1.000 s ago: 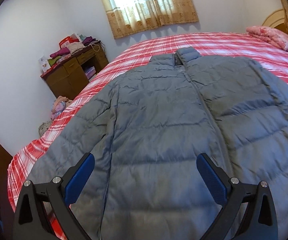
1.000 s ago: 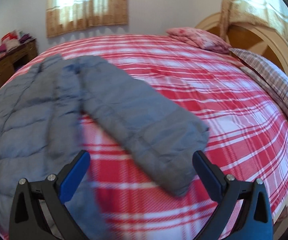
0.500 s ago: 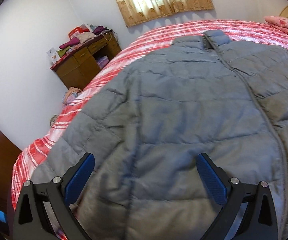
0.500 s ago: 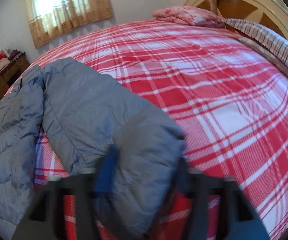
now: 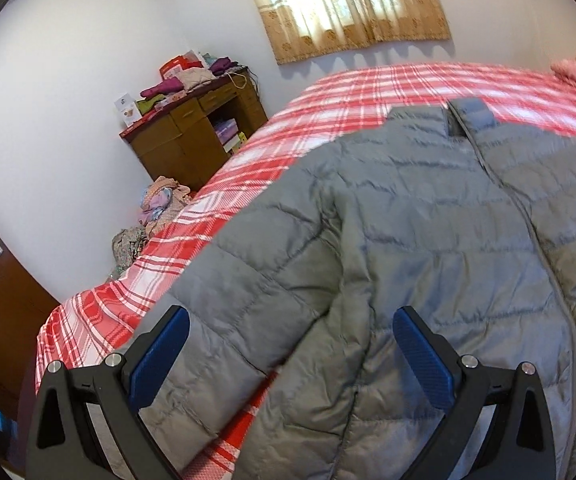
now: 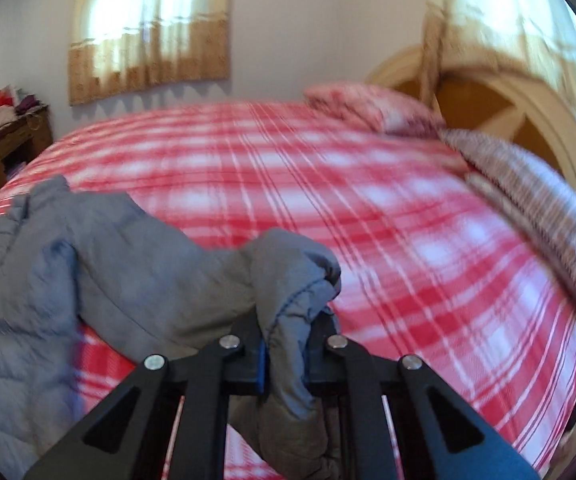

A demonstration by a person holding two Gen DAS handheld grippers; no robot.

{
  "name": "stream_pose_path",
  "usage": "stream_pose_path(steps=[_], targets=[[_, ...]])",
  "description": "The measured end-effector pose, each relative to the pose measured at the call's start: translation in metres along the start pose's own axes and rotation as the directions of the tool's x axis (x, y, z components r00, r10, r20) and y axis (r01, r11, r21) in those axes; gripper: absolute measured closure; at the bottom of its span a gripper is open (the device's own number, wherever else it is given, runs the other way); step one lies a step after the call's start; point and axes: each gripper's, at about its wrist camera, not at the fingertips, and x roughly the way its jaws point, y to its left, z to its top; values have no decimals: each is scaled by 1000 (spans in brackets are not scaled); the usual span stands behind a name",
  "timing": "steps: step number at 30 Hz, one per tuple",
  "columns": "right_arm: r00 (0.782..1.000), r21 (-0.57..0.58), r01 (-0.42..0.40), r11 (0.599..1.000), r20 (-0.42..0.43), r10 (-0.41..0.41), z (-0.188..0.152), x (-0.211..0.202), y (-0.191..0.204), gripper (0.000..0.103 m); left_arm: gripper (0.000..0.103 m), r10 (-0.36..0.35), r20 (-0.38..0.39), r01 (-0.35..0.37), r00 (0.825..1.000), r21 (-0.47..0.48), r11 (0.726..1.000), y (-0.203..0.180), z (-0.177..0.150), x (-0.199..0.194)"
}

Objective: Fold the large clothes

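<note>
1. No brand, label or writing can be read anywhere; the small white box (image 5: 124,109) on the brown wooden dresser (image 5: 196,136) has a picture on it, but it is too small to make out.
2. The bed (image 6: 367,216) is covered by a red-and-white plaid sheet. Two pillows lie at its head, a pink patterned pillow (image 6: 363,106) and a finely checked pillow (image 6: 527,192), against an arched cream-and-wood headboard (image 6: 527,112).
3. The walls are white, with beige patterned curtains (image 5: 351,4) over a bright window. Folded clothes (image 5: 184,78) are piled on the dresser, and a heap of fabric (image 5: 156,204) lies on the floor beside it.
4. The grey jacket (image 5: 427,240) is puffy and quilted in horizontal bands. It lies spread on the bed front side up, its zipper (image 5: 527,220) running down the middle and its collar toward the window.
5. The left gripper (image 5: 289,354) hovers over the jacket's near sleeve (image 5: 228,312), its blue-padded fingers (image 5: 421,360) spread wide and holding nothing.
6. The right gripper (image 6: 286,354) has its fingers closed tightly on the cuff end of the other sleeve (image 6: 288,280), which bunches up above the bed.
</note>
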Motion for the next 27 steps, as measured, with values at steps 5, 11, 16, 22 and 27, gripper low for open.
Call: stream_pose_path(steps=[5,11,16,22,27], targets=[[995,-145,-66,987,59,75,18,-11,78,90,1,4,16,-4,1000,-25,1000,6,8,-5],[979,-318,-168,933,54,194,5,-14,177,90,1,-13,25,14,1000,-35,999,14,4,-6],[975,-419,-201,885,6,224,-22,4,237,90,1,-2,3,2,1000,-44,999,23,-3,1],[958,-448,-278,850,-61,282,-44,12,269,48,1,23,-11,-23,1000,-68,997,40,-11,2],[931,-450,-343,824,-44,363,-47,-27,257,32,1,41,-20,-43,999,-106,993,52,-10,-2]])
